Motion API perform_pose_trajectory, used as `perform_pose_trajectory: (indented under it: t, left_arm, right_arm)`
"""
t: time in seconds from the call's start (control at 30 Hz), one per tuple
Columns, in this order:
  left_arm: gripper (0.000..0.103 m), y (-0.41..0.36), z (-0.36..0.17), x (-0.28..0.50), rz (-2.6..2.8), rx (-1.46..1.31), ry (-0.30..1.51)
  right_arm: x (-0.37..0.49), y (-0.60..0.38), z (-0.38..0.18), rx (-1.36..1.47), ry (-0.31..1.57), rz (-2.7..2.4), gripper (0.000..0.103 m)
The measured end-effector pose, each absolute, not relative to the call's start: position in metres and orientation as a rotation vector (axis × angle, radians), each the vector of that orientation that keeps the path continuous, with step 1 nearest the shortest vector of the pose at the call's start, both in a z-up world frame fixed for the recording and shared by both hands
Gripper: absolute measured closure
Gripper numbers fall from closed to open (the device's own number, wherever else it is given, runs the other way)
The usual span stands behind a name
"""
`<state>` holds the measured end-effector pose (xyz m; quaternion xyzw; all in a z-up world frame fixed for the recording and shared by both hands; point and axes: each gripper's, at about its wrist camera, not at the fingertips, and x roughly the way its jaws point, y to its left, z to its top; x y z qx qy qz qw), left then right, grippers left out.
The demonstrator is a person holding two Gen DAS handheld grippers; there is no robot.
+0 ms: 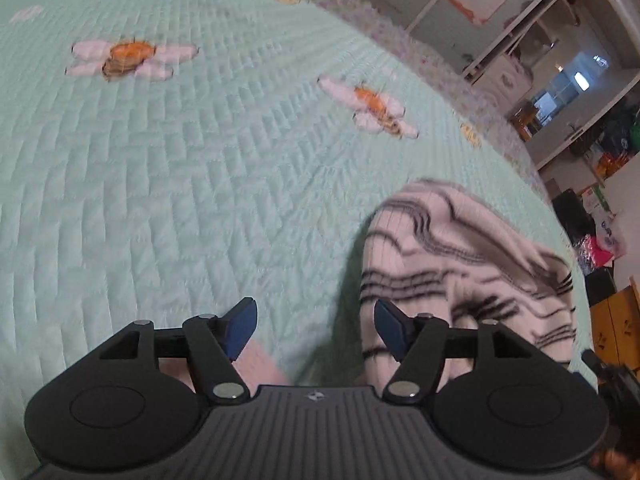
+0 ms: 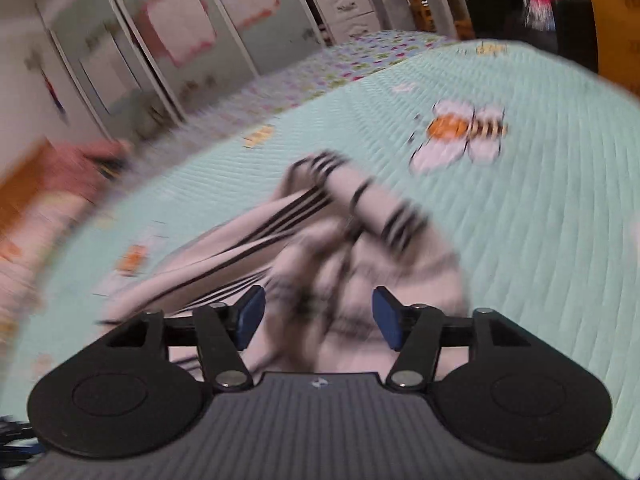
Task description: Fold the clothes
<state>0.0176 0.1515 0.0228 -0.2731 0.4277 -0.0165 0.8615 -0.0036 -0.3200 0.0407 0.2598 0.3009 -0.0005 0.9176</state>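
Blue pads up close on the right gripper (image 2: 318, 320), jaws spread wide with nothing pinched, and the striped garment (image 2: 320, 236) sits bunched straight ahead of them, its cloth showing in the gap but not pressed by either pad. It's a crumpled heap, white with dark stripes, lying on the mint quilt (image 2: 540, 240) toward the bed's near edge. One striped band runs out long toward the left of the right wrist view, so that looks like the heap's long axis, though blur makes the far end hard to read. Over to the left gripper (image 1: 316, 330), likewise open and empty, and here the garment (image 1: 460, 260) lies off to its right side, just past the right-hand pad, with bare quilt (image 1: 200, 180) dead ahead. So the right hand looks the better lined up on the cloth; the left would need to swing across toward the heap to find an edge and spread it flat
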Motion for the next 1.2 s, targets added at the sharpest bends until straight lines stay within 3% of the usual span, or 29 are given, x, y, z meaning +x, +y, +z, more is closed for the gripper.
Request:
perform_pose_trajectory:
  t: [0.3, 0.43, 0.5, 0.53, 0.57, 0.6, 0.7, 0.9, 1.0, 1.03, 1.07, 1.2]
  left_arm:
    - [0.035, 0.149, 0.014, 0.014, -0.131, -0.746, 0.927]
    - [0.030, 0.134, 0.010, 0.018, -0.201, -0.718, 0.974]
    - [0.032, 0.122, 0.005, 0.024, -0.211, -0.669, 0.994]
    - [0.037, 0.117, 0.006, 0.027, -0.207, -0.640, 0.981]
    - [0.049, 0.112, 0.007, 0.031, -0.204, -0.611, 0.969]
    - [0.087, 0.107, 0.009, 0.035, -0.204, -0.588, 0.960]
    - [0.089, 0.111, 0.030, 0.053, -0.186, -0.559, 0.898]
    - [0.087, 0.170, 0.108, 0.107, -0.027, -0.519, 0.627]
    - [0.069, 0.185, 0.112, 0.144, 0.037, -0.395, 0.620]
    - [0.053, 0.183, 0.107, 0.151, 0.048, -0.337, 0.640]
    - [0.046, 0.182, 0.102, 0.156, 0.051, -0.292, 0.672]
    - [0.046, 0.196, 0.084, 0.119, 0.161, -0.271, 0.692]
  right_arm:
    - [-0.051, -0.312, -0.016, 0.569, 0.580, 0.054, 0.036]
    - [-0.054, -0.301, -0.024, 0.494, 0.533, 0.081, 0.025]
    - [-0.050, -0.296, -0.026, 0.459, 0.531, 0.075, 0.025]
    - [-0.048, -0.294, -0.026, 0.443, 0.531, 0.071, 0.024]
    - [-0.047, -0.292, -0.027, 0.427, 0.531, 0.067, 0.023]
    - [-0.045, -0.290, -0.027, 0.410, 0.531, 0.063, 0.023]
    - [-0.045, -0.289, -0.029, 0.402, 0.528, 0.060, 0.023]
    - [-0.047, -0.291, -0.031, 0.416, 0.523, 0.064, 0.023]
    - [-0.046, -0.291, -0.032, 0.414, 0.524, 0.063, 0.023]
    - [-0.046, -0.291, -0.032, 0.415, 0.524, 0.064, 0.023]
    - [-0.046, -0.292, -0.032, 0.419, 0.523, 0.066, 0.023]
    - [-0.047, -0.295, -0.034, 0.434, 0.519, 0.071, 0.023]
